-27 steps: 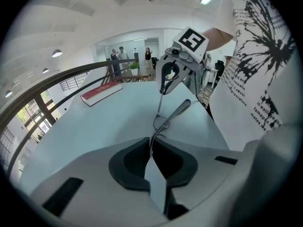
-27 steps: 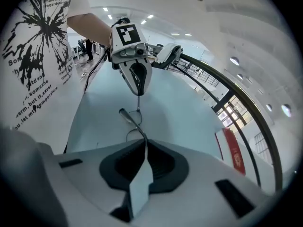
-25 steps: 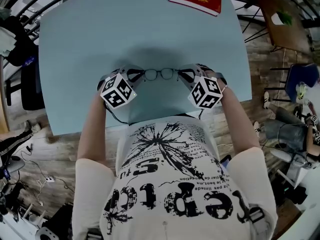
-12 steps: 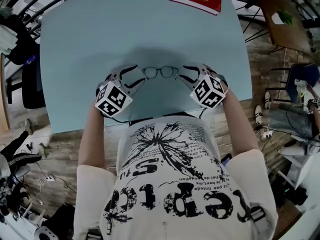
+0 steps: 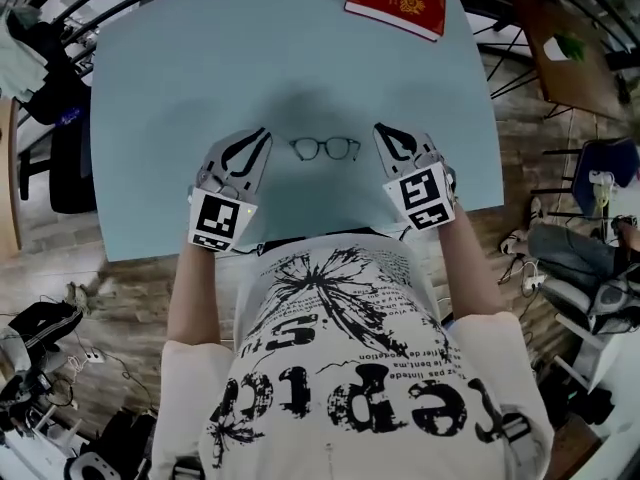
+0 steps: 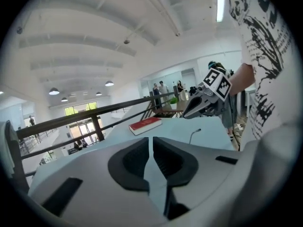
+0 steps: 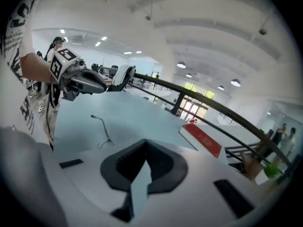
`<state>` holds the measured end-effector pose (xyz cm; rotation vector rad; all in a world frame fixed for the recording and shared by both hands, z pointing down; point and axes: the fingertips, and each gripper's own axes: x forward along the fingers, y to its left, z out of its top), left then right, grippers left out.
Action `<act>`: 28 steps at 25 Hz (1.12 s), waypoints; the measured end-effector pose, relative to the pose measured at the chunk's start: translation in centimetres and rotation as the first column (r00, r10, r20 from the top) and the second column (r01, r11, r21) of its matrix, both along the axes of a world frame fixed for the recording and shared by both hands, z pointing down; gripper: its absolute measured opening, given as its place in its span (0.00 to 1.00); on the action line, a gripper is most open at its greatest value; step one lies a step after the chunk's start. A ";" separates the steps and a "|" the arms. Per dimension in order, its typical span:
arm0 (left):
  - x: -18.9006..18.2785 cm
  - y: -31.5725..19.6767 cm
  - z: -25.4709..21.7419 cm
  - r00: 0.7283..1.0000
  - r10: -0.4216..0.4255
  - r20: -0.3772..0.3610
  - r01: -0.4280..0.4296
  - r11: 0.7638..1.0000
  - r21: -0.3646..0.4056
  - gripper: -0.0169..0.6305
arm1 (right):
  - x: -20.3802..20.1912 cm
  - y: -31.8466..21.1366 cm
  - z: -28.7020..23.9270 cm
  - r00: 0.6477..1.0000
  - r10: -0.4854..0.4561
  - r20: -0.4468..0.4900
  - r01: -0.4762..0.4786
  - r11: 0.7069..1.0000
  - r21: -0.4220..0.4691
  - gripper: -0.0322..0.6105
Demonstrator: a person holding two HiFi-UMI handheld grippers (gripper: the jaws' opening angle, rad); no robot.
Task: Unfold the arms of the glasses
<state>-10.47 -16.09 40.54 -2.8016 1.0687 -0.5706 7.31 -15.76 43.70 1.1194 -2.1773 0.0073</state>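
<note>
Half a second earlier both grippers sat low at either end of the glasses with their jaws spread wide, and a second earlier they were right against the frame's two ends. Since then both had lifted off and drawn back toward the person. The left gripper now hung to the left of the glasses and the right gripper to the right, each clear of them. Both pairs of jaws had just been closing. The left gripper's jaws stood almost together with only a thin slit between them, and the right gripper's met at the tips. Nothing was held in either. The marker cubes, tilted sideways before, now faced more squarely up at the head camera.

The glasses lay on their own in the near middle of the tabletop, much where they had been, both round lenses showing from above. In the right gripper view one thin arm rose off the surface.

The tabletop was pale blue and bare apart from a red book at its far right edge. Below it lay a wooden floor with cables and clutter. The gripper views showed a large white room with a beamed ceiling, round lamps, a dark railing and people standing far off.
</note>
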 end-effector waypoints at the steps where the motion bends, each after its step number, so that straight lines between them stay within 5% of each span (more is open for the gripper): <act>1: -0.2 -0.3 -0.9 0.999 -0.030 -0.013 0.031 0.999 0.026 0.08 | -0.2 -0.2 -1.2 0.999 0.015 0.038 -0.017 0.999 0.044 0.07; 6: -1.1 -1.2 -5.0 0.977 -0.185 -0.102 0.195 0.976 0.100 0.07 | -1.3 -0.5 -6.7 0.981 0.042 0.189 -0.082 0.974 0.211 0.07; 13: -1.8 -0.1 -8.5 0.939 -0.248 -0.239 0.275 0.958 0.087 0.07 | -1.7 0.1 -10.6 0.948 0.052 0.315 -0.153 0.939 0.307 0.07; 21: -2.4 -0.5 -9.1 0.926 -0.288 -0.245 0.318 0.943 0.095 0.06 | -1.3 0.1 -11.8 0.942 0.051 0.332 -0.180 0.911 0.372 0.06; 28: -2.4 -0.8 -9.5 0.922 -0.297 -0.247 0.328 0.940 0.093 0.05 | -1.1 -0.2 -11.6 0.943 0.062 0.327 -0.185 0.915 0.360 0.06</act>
